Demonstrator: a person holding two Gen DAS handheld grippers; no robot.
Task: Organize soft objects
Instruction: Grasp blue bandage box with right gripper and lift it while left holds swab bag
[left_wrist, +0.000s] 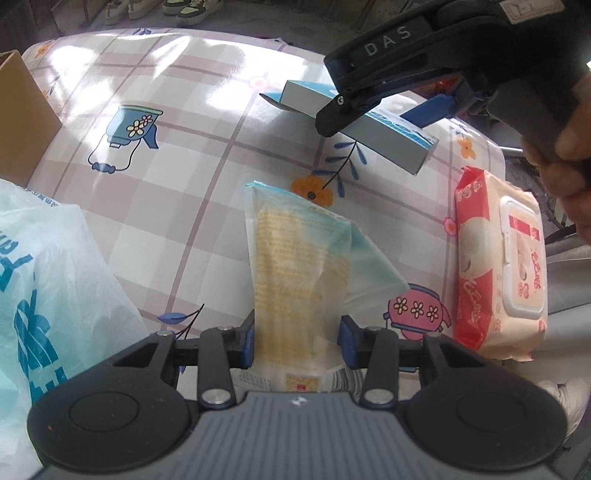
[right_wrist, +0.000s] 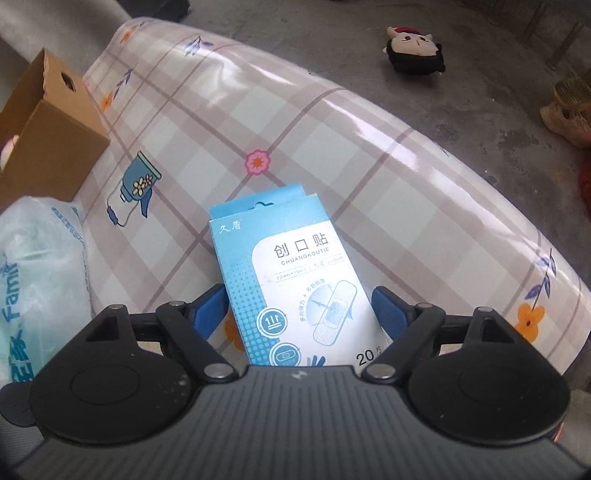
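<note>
My left gripper (left_wrist: 298, 339) is shut on a pale yellow soft pack (left_wrist: 299, 258) in a clear, blue-tinted wrapper, both blue pads pressing its sides above the checked tablecloth (left_wrist: 177, 192). A red and white wet-wipe pack (left_wrist: 498, 266) lies to its right. My right gripper (right_wrist: 299, 299) points down over a light blue plaster box (right_wrist: 291, 273) that lies between its fingers. The pads stand close beside the box's edges and I see no squeeze. In the left wrist view the right gripper (left_wrist: 369, 122), held by a hand (left_wrist: 565, 177), hangs over the same plaster box (left_wrist: 384, 136).
A printed white plastic bag (right_wrist: 37, 277) sits at the left with a brown cardboard box (right_wrist: 48, 140) behind it. On the grey floor beyond the table edge lie a plush toy (right_wrist: 413, 51) and a shoe (right_wrist: 565, 114). Flowered tablecloth (right_wrist: 295, 129) stretches between them.
</note>
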